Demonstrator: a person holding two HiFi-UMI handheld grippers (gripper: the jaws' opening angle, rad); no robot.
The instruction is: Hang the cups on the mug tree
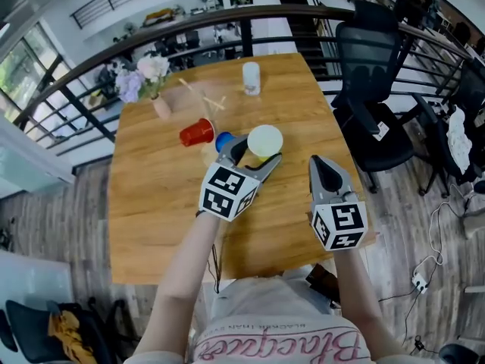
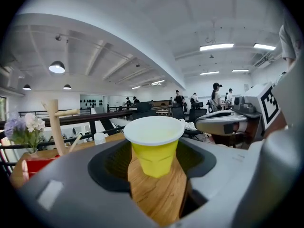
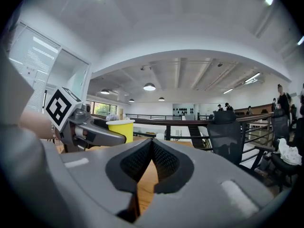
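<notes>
Head view gives you the whole table (image 1: 151, 218), and none of the hanging is done yet. The mug tree (image 1: 203, 97) stands toward the far left of the table, near the vase of flowers (image 1: 148, 82) at the far left corner. No cup shows on its pegs.

Your left gripper (image 1: 255, 150) is reaching over the middle of the table with its claw released. The jaws stand wide and the yellow cup (image 1: 265, 141) sits upright on the wood between their tips. In the left gripper view there is bare wood on both sides of the cup's base, so I judge that you have not clamped it yet.

Your right gripper (image 1: 324, 169) hangs over the near right part of the table, clenched on nothing, with its tips meeting.

- **Cups:** I count four, one each of yellow, blue, red and white.
  - The blue cup (image 1: 223, 141) is just left of the yellow one.
  - The red cup (image 1: 197, 133) is beside the blue one and seems to lie on its side.
  - The white cup (image 1: 251, 78) stands alone near the far edge.
- **Other things:** there is one mug tree and one vase.

All four cups are left to hang. The yellow one looks like the first, and it still has to be gripped, lifted and carried to the tree.
</notes>
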